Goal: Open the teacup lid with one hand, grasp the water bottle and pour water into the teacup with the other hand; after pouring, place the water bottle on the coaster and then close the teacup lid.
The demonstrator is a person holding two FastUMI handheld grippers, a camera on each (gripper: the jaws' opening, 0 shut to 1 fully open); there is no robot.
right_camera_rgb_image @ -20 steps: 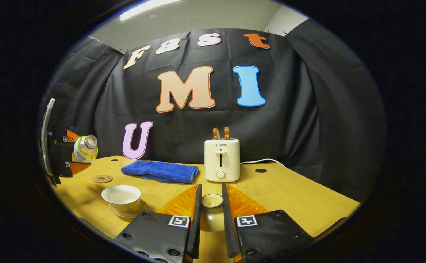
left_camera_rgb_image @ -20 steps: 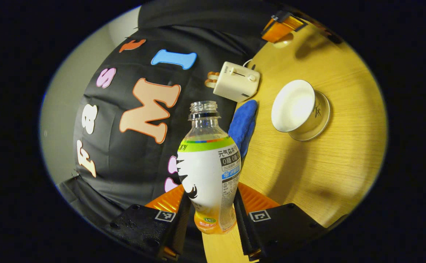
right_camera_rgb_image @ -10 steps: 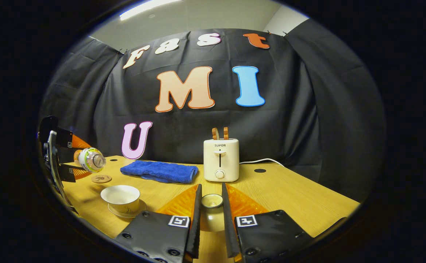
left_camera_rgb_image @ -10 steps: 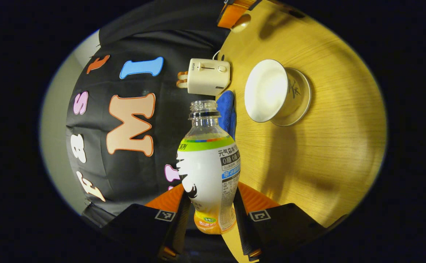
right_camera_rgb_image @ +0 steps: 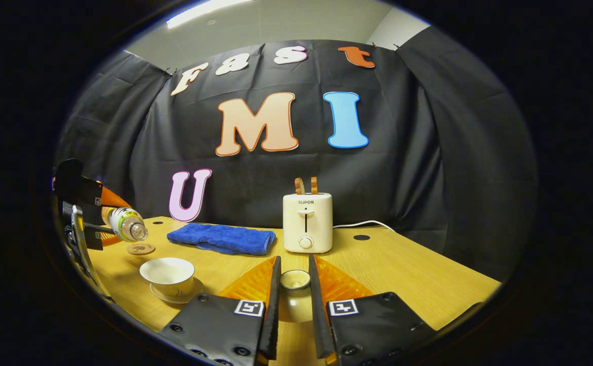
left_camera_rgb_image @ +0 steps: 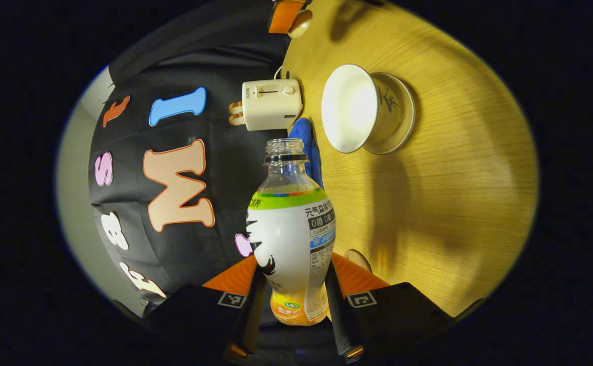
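We had the bottle (left_camera_rgb_image: pixel 291 229) clamped in our left tool (left_camera_rgb_image: pixel 292 300), tipped sideways w/ mouth short of the cup (left_camera_rgb_image: pixel 360 109) on the counter (left_camera_rgb_image: pixel 454 203). Right tool (right_camera_rgb_image: pixel 293 300) pinched the lid (right_camera_rgb_image: pixel 294 279). Risk: tipping further here, water spills beside the cup.

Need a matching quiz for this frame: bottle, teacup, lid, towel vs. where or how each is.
Things:
1. bottle
2. teacup
3. lid
4. towel

States:
A. open, on its saucer
B. lying beside the toaster
C. uncapped, tipped, clamped in the left gripper
D. between the right gripper's fingers

Pairs: 1-C, 2-A, 3-D, 4-B
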